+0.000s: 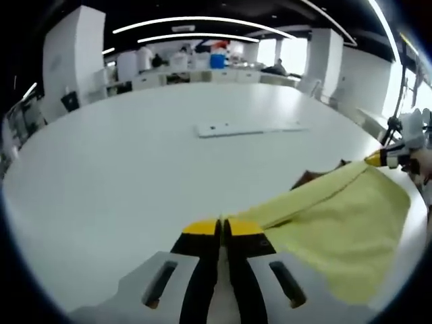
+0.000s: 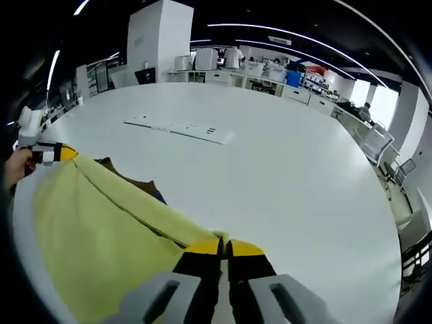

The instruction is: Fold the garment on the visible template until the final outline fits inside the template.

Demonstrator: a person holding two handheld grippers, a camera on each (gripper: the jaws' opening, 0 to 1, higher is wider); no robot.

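Yellow garment [image 1: 337, 223], stretched in a long band between two grippers above a white table [image 1: 135, 169]. In the left gripper view, the left gripper [image 1: 221, 228] sits at six o'clock, its yellow-tipped jaws pressed together on one corner of the cloth. From there the cloth's taut upper edge runs toward two o'clock, ending at the right gripper [image 1: 385, 158]. In the right gripper view, the right gripper [image 2: 224, 248], at six o'clock, is clamped on the opposite corner, and the garment [image 2: 101, 236] stretches toward ten o'clock to the left gripper [image 2: 57, 153]. A brown item [image 2: 131, 181] peeks out beyond the cloth. A flat white sheet [image 2: 179, 128] lies farther off at twelve o'clock.
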